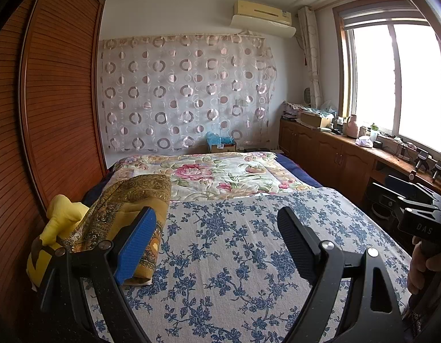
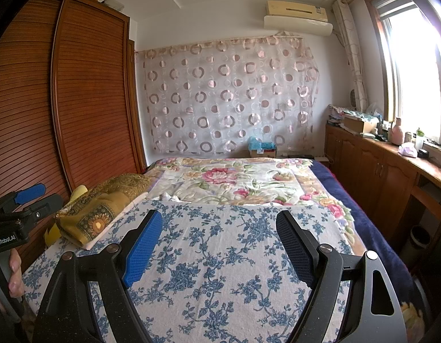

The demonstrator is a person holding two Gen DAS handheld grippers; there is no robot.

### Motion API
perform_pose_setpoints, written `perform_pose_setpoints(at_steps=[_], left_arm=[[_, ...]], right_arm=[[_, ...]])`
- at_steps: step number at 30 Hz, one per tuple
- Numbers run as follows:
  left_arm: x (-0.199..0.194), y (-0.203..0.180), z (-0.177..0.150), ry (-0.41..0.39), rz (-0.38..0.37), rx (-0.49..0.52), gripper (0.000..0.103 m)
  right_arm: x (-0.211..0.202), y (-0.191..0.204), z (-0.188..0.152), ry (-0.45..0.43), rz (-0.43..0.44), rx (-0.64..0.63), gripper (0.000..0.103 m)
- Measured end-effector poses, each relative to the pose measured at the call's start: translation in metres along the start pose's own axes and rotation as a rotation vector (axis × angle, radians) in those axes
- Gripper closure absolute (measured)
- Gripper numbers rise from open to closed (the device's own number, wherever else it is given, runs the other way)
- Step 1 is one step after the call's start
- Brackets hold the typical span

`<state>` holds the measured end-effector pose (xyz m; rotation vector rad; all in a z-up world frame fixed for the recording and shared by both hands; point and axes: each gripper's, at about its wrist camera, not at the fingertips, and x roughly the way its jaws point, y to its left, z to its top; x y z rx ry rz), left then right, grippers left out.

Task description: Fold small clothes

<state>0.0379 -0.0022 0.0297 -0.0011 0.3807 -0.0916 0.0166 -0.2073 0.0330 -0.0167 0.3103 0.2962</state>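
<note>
Blue-flowered sheet (image 1: pixel 234 245) is stretching wide and bare under both tongs, plenty of room across the bed. Left tongs (image 1: pixel 217 245) are hanging released, nothing between the pads; right tongs (image 2: pixel 219 250) are gaping the same way over the cloth. A folded gold-patterned cloth (image 1: pixel 129 200) is lying at the sheet's left edge, just beside the wardrobe (image 1: pixel 57 100), with something yellow (image 1: pixel 60 220) partly tucked behind it, hard to make out. A hand (image 1: pixel 420 268) is showing at the frame's right rim, cut off. The floral quilt (image 2: pixel 234 180) is covering the far half.
</note>
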Motion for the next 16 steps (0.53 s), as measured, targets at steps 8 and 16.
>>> perform_pose_setpoints(at_steps=[8,16], left_arm=[[0.0000,0.0011,0.0007,-0.001,0.001,-0.001,0.016],[-0.0001,0.0010,-0.0005,-0.001,0.000,0.000,0.016]], right_arm=[[0.0015,0.0011,-0.0005,-0.001,-0.003,-0.002,0.020],[0.0017,0.0010,-0.0007,-0.001,-0.002,-0.002,0.020]])
